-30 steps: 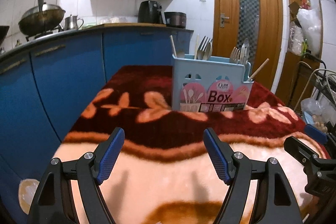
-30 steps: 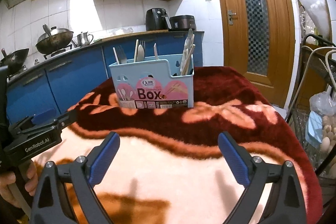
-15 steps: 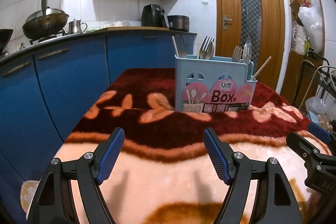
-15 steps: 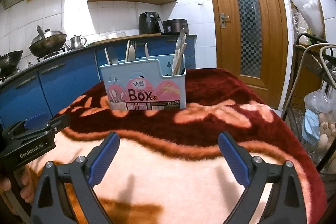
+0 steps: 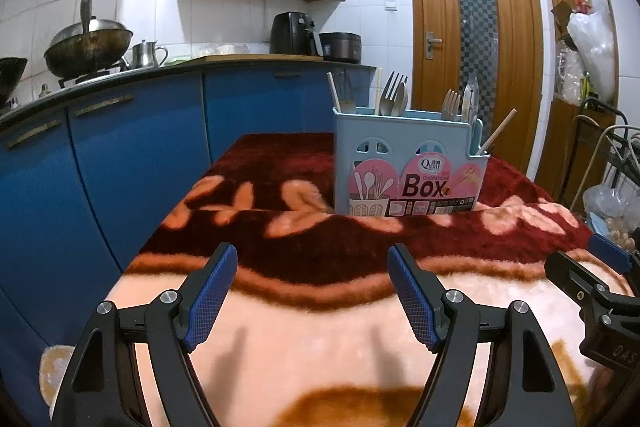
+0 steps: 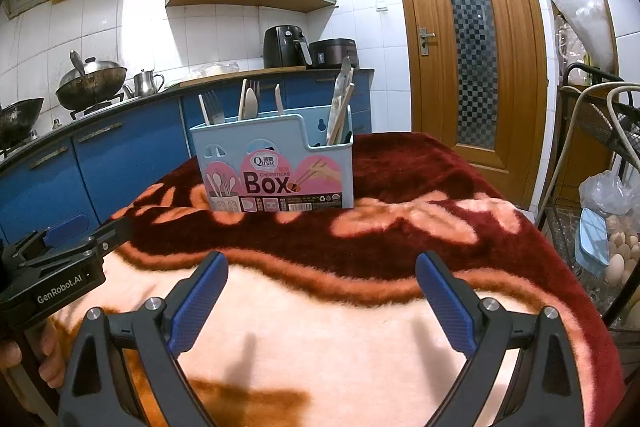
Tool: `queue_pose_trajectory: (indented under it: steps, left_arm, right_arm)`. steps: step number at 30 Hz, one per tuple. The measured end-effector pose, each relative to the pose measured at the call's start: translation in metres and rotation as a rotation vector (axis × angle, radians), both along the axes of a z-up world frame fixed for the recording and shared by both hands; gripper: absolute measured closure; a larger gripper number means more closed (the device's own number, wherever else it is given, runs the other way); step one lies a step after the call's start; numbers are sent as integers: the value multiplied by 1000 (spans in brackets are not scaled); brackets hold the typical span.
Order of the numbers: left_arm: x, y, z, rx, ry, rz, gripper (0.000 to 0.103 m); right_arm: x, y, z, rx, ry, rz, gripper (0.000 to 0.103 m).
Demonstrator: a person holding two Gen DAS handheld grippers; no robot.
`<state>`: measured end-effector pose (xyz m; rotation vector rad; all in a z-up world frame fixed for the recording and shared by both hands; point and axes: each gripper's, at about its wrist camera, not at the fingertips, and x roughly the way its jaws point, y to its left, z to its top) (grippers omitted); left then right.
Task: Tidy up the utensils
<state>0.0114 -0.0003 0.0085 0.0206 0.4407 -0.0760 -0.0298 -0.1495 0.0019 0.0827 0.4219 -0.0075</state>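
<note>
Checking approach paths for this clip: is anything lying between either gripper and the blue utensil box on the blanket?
Nothing visible does. Only bare blanket lies between the open right gripper and the utensil box, and likewise ahead of the open left gripper. Both hold nothing.

A pale blue utensil box [image 6: 276, 163] is marked with pink arched labels and the dark word "Box". It is set on a plush blanket [image 6: 360, 327] patterned in deep red, peach and orange-brown leaf shapes. Black gripper arms are tipped with blue textured pads [image 6: 198, 297]. Blue cabinets [image 5: 132, 155] are seen against white wall tiles [image 6: 208, 31], beside an orange-brown wooden door [image 6: 468, 39] with chequered glass.
</note>
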Motion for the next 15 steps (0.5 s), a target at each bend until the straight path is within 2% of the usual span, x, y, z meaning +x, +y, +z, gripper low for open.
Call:
queue_pose_trajectory:
  steps: [15]
  left_arm:
    - [-1, 1, 1, -5, -6, -2, 24]
  right_arm:
    - [0, 0, 0, 0, 0, 0, 6]
